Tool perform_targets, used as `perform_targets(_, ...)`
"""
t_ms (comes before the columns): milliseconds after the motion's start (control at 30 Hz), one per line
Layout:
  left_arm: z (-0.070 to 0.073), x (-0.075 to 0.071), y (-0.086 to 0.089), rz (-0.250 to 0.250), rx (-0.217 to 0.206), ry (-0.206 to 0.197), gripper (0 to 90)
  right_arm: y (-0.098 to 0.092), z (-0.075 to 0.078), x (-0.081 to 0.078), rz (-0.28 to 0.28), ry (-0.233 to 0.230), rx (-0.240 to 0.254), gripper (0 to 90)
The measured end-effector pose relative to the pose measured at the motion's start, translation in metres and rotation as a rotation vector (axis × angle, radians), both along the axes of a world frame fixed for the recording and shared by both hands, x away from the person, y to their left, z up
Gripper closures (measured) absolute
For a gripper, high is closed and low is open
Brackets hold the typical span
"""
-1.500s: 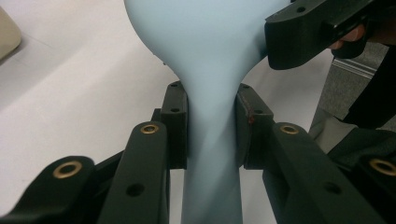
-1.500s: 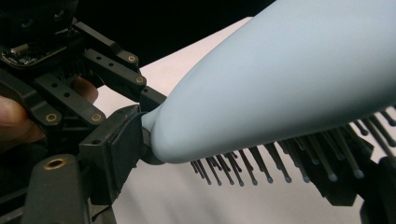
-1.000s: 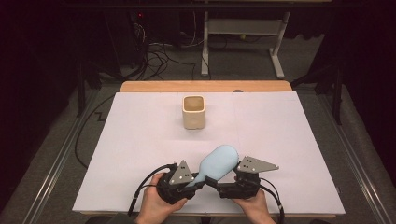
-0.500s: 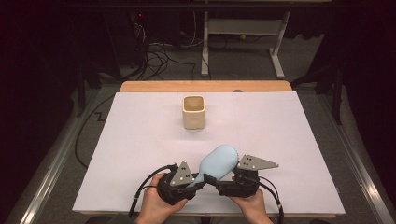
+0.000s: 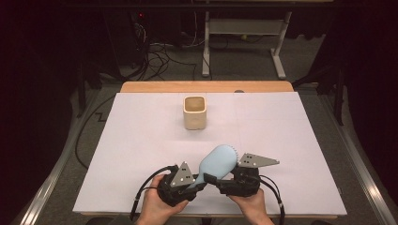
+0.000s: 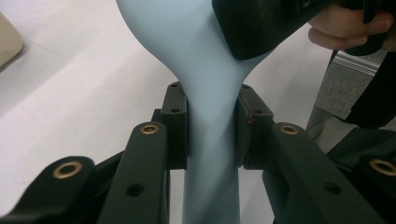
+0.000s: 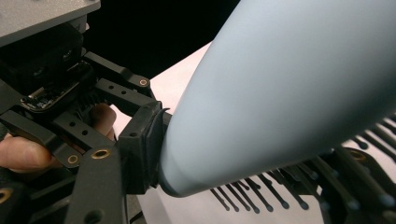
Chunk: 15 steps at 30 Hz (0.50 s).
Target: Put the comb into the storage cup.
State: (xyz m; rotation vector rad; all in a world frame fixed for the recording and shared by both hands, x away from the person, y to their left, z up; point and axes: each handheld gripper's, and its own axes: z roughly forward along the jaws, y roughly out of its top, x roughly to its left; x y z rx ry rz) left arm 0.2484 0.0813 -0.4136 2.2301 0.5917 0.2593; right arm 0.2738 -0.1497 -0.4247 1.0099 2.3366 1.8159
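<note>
Hands come in at the near edge of the white worktop [image 5: 141, 154], each holding a black two-jaw gripper. Left gripper [image 6: 211, 123] is clamped on the thin handle of the pale blue plastic hairbrush [image 5: 217, 161], its pads pressing both sides of the neck just below where the head widens. Right gripper [image 7: 243, 163] has its jaws around the oval head; they have just been closing, one pad now touching the smooth back near the rim, and the dark bristles [image 7: 261, 196] stand toward the other jaw. I cannot tell if that second pad presses already. The brush is lifted a little over the worktop near the middle of the near edge, head pointing away. It seems light and stiff, with a glossy shell that may slip; the narrow neck looks the safest place to take hold. Farther, toward the far edge, stands a beige square cup [image 5: 194, 112], open and upright, well apart from the brush.
</note>
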Motion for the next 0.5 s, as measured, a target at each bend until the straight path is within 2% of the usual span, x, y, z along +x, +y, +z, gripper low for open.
perform_targets(400,0.0017,-0.0008,-0.0008,0.000,0.000,-0.009,70.0,-0.0008,0.0046,-0.0002,0.044,0.024,0.013,50.6)
perform_targets(500,0.0031,-0.0014,0.0000,0.007,-0.001,-0.016,70.1,-0.0004,0.0049,0.0011,0.054,0.036,0.028,52.2)
